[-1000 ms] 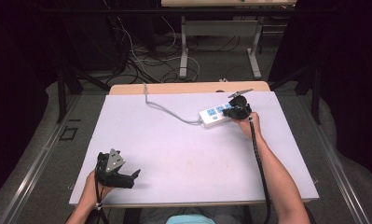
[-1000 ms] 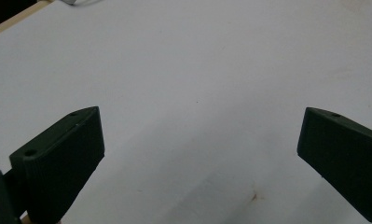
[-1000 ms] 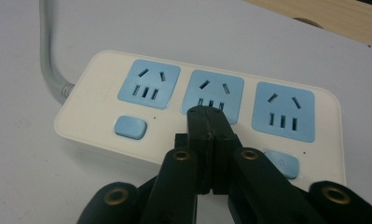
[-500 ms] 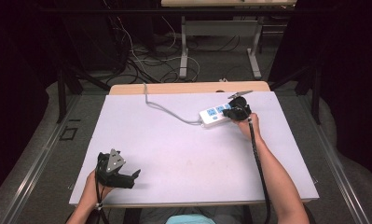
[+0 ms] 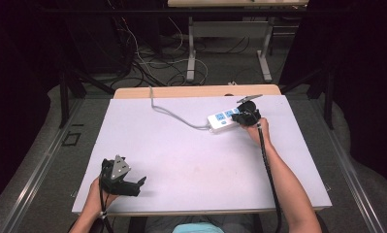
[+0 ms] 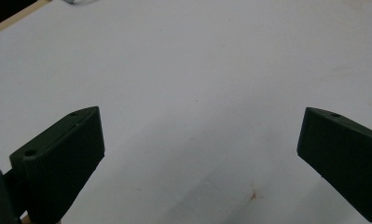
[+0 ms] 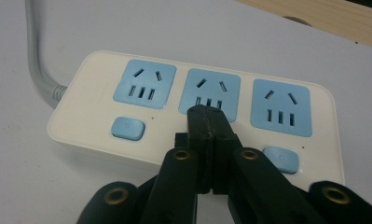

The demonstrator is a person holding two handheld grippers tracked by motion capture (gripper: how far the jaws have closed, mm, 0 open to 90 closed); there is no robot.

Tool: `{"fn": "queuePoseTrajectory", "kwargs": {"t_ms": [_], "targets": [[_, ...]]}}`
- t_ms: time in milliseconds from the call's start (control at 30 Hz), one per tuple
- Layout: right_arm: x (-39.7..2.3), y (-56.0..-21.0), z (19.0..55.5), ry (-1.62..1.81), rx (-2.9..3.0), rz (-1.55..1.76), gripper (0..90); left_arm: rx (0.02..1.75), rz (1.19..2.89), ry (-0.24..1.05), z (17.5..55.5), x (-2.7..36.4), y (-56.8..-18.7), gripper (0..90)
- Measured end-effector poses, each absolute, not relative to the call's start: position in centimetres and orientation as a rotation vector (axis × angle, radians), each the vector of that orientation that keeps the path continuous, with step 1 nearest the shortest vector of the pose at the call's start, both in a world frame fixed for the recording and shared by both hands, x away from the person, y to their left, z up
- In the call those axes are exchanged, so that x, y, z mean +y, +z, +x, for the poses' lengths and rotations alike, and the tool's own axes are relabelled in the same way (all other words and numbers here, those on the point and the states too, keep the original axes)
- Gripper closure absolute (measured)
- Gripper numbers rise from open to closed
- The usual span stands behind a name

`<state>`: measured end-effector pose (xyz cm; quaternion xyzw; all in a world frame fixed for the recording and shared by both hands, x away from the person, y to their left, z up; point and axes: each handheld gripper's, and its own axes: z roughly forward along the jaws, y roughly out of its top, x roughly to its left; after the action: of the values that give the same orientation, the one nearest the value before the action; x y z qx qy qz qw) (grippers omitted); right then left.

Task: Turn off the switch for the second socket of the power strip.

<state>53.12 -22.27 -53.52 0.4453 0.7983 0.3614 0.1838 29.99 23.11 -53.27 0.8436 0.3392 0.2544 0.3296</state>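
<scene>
White table (image 5: 181, 160) — one three-socket power strip (image 5: 223, 119)

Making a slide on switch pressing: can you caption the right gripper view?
Shut right gripper poised over the middle socket of a white three-socket power strip, beside its blue buttons.

No readable text, brand or number on power strip (image 7: 193, 112); markings too small.

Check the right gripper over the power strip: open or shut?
Shut. The right gripper has its jaws pressed together, nothing between them, tips over the power strip's middle socket.
</scene>
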Motion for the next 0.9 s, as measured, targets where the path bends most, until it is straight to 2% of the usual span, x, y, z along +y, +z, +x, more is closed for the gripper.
{"fn": "queuePoseTrajectory", "kwargs": {"t_ms": [900], "targets": [[-22.21,-53.59,53.0,1.028,2.232,1.269,90.0,0.882,2.217,0.671,30.0,23.09,-53.25,0.4]]}}
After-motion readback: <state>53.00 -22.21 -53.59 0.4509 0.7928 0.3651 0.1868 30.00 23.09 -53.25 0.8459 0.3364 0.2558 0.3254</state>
